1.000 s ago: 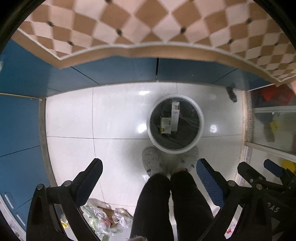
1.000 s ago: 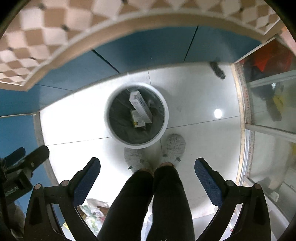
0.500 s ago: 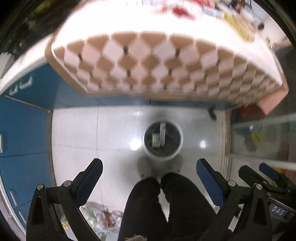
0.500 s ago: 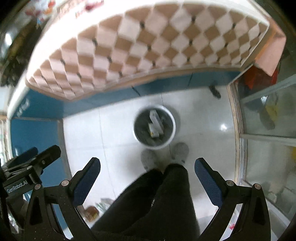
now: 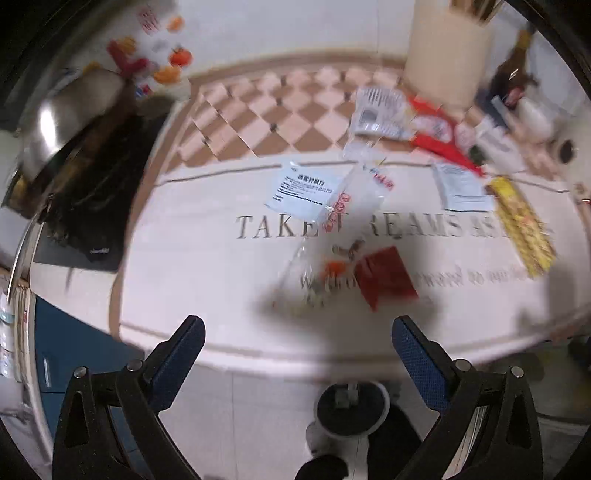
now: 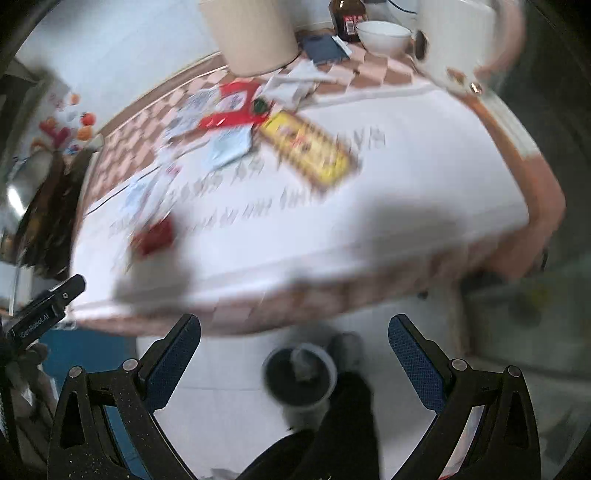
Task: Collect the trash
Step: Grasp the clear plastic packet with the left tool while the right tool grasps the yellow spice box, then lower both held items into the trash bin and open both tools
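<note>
Both views are blurred. My left gripper [image 5: 295, 350] is open and empty, above the near edge of a table [image 5: 192, 280] covered with a white printed cloth. On it lie a red packet [image 5: 386, 277], a clear plastic bag [image 5: 354, 199], a white label sheet [image 5: 303, 190] and a yellow box [image 5: 522, 229]. A white trash bin [image 5: 351, 410] with boxes inside stands on the floor below. My right gripper [image 6: 293, 350] is open and empty above the bin [image 6: 301, 376]; the red packet [image 6: 153, 234] and yellow box [image 6: 308, 149] show on the table.
At the table's back stand a cream cylinder [image 5: 447, 48], a brown bottle [image 6: 347, 18], a white bowl [image 6: 384, 35] and more wrappers [image 5: 424, 125]. A dark cloth [image 5: 92, 192] and a steel pot [image 5: 70, 110] sit left. Blue cabinets [image 5: 70, 354] are below left. The person's legs [image 6: 343, 424] are by the bin.
Both grippers have tilted up from looking straight down at the bin and floor to looking at the tabletop with its litter. Both stay open and empty.
</note>
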`<state>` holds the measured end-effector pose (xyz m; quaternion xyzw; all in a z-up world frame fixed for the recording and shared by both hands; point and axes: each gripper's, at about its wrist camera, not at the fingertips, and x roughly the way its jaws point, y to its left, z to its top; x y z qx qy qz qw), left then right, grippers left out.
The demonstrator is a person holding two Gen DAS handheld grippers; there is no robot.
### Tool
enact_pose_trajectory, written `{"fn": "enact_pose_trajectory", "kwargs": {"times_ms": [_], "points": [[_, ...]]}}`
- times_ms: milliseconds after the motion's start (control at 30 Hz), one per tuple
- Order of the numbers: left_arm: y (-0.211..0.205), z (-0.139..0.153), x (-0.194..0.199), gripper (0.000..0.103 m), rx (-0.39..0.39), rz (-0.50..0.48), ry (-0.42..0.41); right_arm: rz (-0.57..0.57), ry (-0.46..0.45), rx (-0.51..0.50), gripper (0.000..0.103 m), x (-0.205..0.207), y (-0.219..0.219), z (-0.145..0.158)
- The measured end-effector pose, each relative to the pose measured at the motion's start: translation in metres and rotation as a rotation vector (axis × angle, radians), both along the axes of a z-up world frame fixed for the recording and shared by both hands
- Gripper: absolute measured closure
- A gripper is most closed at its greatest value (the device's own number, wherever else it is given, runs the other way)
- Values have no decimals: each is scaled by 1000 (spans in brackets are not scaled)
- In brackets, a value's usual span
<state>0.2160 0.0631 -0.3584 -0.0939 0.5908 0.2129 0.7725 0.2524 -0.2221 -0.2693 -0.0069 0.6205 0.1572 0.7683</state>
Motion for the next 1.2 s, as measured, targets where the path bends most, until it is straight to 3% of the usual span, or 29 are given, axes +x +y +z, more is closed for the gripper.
{"fn": "enact_pose_trajectory", "kwargs": {"times_ms": [67,100,200,267,333,400,433,500,567,667,833,1000,1100,1200], "points": [[12,-26,16,1,-125,51,53,12,2,-20,0,45,6,-11],[17,-37,22,1,-151,79,64,18,4,-36,0,67,11,-19],[25,-57,41,5,-132,96,79,61,37,-49,0,116,23,-46],[28,-68,52,20,-128,93,108,106,53,-71,0,136,34,-64],[34,-78,61,57,-169,101,138,164,73,-92,0,152,48,-81],[37,-75,62,77,-207,114,129,211,91,-104,1,156,56,-94],[38,-71,62,94,-206,112,127,233,100,-108,2,159,61,-99],[37,-60,57,98,-199,119,129,273,48,-146,8,159,71,-101],[35,-46,50,99,-182,125,117,291,-12,-193,34,157,77,-97],[30,-19,39,100,-162,135,87,279,-3,-129,35,156,76,-91],[17,58,-6,100,-134,139,-3,225,4,-16,36,141,65,-68],[22,80,-35,100,-164,122,-79,158,-27,75,37,103,45,-34],[18,78,-57,100,-210,102,-101,124,-55,114,37,58,36,-11],[6,45,-73,99,-303,79,-81,100,-62,137,37,4,26,1]]}}
